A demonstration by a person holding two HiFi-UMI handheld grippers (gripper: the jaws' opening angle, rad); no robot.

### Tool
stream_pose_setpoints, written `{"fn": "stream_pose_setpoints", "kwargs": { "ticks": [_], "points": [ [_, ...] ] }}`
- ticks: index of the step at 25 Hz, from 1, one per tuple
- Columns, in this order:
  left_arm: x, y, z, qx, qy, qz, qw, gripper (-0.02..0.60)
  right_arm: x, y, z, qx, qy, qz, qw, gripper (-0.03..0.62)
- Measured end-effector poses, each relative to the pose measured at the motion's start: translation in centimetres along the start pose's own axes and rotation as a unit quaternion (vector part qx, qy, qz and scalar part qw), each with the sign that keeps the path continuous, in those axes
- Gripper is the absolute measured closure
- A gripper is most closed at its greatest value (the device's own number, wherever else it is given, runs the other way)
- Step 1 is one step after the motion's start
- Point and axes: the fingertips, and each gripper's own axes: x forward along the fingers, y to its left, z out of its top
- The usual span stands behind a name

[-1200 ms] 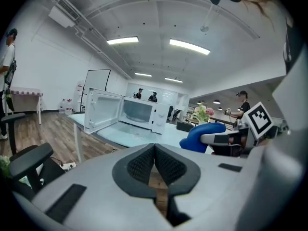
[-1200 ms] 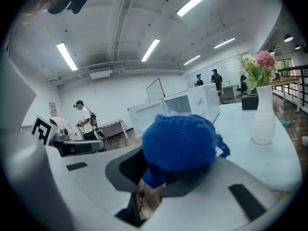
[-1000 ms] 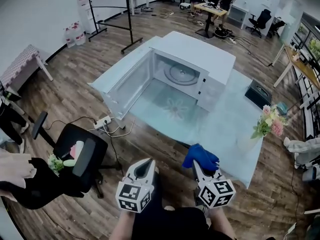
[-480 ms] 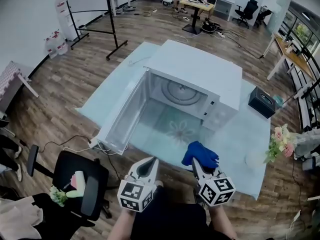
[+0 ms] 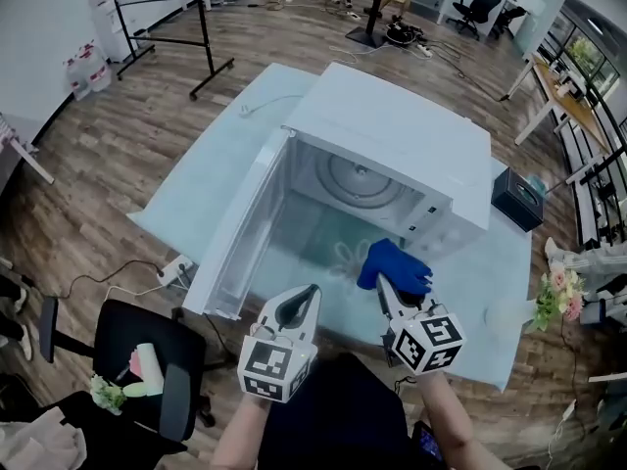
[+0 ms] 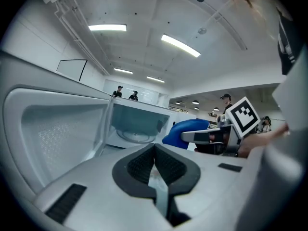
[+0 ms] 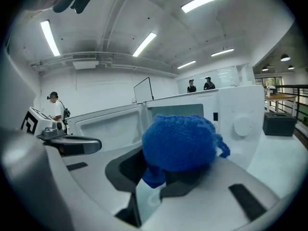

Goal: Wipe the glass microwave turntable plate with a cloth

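Observation:
A white microwave (image 5: pixel 392 130) stands on the glass table with its door (image 5: pixel 240 228) swung open to the left. Inside it lies the round glass turntable plate (image 5: pixel 362 186), also seen as the plate (image 6: pixel 136 136) in the left gripper view. My right gripper (image 5: pixel 382 284) is shut on a bunched blue cloth (image 5: pixel 392 264), held in front of the opening; the cloth (image 7: pixel 180 142) fills that gripper's view. My left gripper (image 5: pixel 306 297) is shut and empty, just left of the right one, short of the door.
The pale glass table (image 5: pixel 196 179) carries a black box (image 5: pixel 517 199) at the right and a vase of flowers (image 5: pixel 554 297) near the right edge. A black office chair (image 5: pixel 147 360) stands at lower left. People stand at desks far behind.
The view has closed in on the microwave. Both grippers have moved forward toward the open cavity, the blue cloth still held in the right one.

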Motion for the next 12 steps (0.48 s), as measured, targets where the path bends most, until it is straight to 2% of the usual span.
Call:
{"fn": "stream_pose_setpoints", "kwargs": {
  "ticks": [3,8,12],
  "points": [
    [1.9,1.1,0.7,0.0,-0.012,0.007,0.9999,0.577,3.2,-1.2,1.6,-0.007,-0.015,0.017,1.0,0.539],
    [4.5,2.7,0.7,0.015,-0.018,0.023,0.9995,0.577,8.3,-3.4,2.5,-0.026,-0.014,0.007,1.0,0.539],
    [5.9,3.9,0.6,0.014,-0.022,0.039,0.9989,0.577,11.9,-3.4,3.3,-0.087,-0.013,0.006,0.996,0.539]
  ]
}}
